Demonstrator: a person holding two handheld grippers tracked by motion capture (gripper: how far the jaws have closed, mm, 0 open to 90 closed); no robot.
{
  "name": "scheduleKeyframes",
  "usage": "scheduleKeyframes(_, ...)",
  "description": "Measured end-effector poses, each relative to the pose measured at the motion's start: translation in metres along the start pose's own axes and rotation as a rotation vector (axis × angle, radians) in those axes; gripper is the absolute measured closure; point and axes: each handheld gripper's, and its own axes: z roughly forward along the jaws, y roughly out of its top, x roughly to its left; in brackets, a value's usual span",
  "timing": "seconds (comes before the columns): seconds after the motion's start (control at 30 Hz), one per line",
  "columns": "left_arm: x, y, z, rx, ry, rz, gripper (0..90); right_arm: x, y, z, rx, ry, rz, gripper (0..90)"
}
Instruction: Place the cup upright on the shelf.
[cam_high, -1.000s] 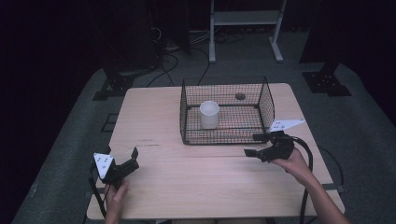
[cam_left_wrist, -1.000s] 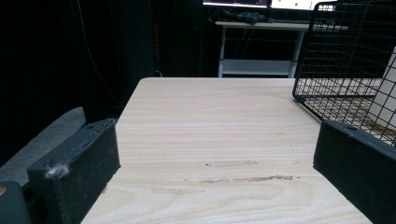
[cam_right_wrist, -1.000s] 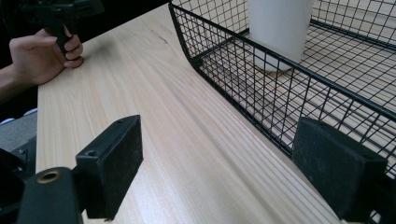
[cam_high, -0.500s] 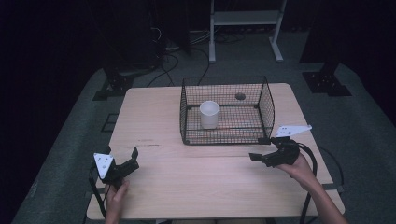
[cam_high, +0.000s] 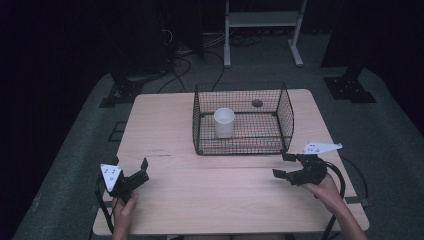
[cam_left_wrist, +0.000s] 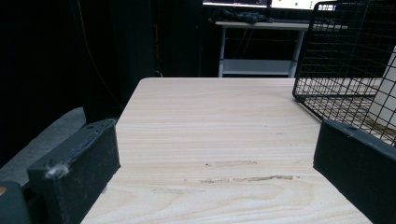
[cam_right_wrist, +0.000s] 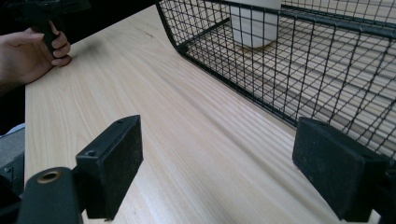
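At the lower right of the high view, the right gripper (cam_high: 286, 165) has drawn back from the near right corner of the wire basket (cam_high: 243, 150) over the last second, sliding toward the right edge of the bench (cam_high: 215, 200) and a little nearer the person. It now sits low over the wood, apart from the mesh, its fingers (cam_right_wrist: 111, 163) spread wide with nothing between them. Lower left of that view, the left gripper (cam_high: 131, 172) has not shifted; its fingers (cam_left_wrist: 77, 172) also stand wide and empty, close above the bench.

The white cup (cam_high: 224, 122) stands upright inside the basket, left of its middle, in the same place as a second ago. In the right gripper view it shows at the top centre behind the mesh (cam_right_wrist: 254, 21).

I judge the pull-back to mean that the cup has been set down in the basket and the hand is clearing away, so the work looks finished or nearly so; nothing is left in either gripper to place.

No brand, label or writing can be read on the cup, the basket or the grippers. Some bright strips at the top edge of the left gripper view are too small to make out.
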Motion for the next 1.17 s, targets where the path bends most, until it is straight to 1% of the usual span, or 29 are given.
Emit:
scheduleKeyframes(0.3,0.000,0.000,0.000,0.000,0.001,-0.001,0.0,0.005,-0.014,-0.004,-0.028,-0.015,0.004,15.4)
scheduleKeyframes(0.4,0.000,0.000,0.000,0.000,0.000,-0.001,0.0,0.007,-0.018,-0.004,-0.028,-0.025,0.002,15.4)
scheduleKeyframes(0.47,0.000,0.000,0.000,0.000,0.001,-0.002,0.0,0.007,-0.020,-0.004,-0.036,-0.023,0.010,15.4)
scheduleKeyframes(0.53,0.000,0.000,0.000,0.000,0.000,-0.002,0.0,0.008,-0.023,-0.004,-0.035,-0.032,0.012,15.4)
scheduleKeyframes(0.7,0.000,0.000,0.000,0.000,0.001,-0.002,0.0,0.013,-0.028,-0.005,-0.039,-0.045,0.003,15.4)
scheduleKeyframes(0.8,0.000,0.000,0.000,0.001,0.000,-0.002,0.0,0.016,-0.031,-0.008,-0.069,-0.058,0.002,15.4)
scheduleKeyframes(0.87,0.000,0.000,0.000,0.001,0.000,-0.003,0.0,0.018,-0.036,-0.009,-0.080,-0.077,0.003,15.4)
scheduleKeyframes(1.0,0.000,0.000,0.000,0.000,-0.001,-0.004,0.0,0.024,-0.045,-0.011,-0.102,-0.086,0.014,15.4)
scheduleKeyframes(1.07,0.001,0.000,0.000,0.000,-0.001,-0.005,0.0,0.026,-0.047,-0.012,-0.113,-0.095,0.009,15.4)
scheduleKeyframes(1.17,0.001,0.000,0.001,0.001,0.000,-0.004,0.0,0.029,-0.050,-0.014,-0.141,-0.089,0.021,15.4)
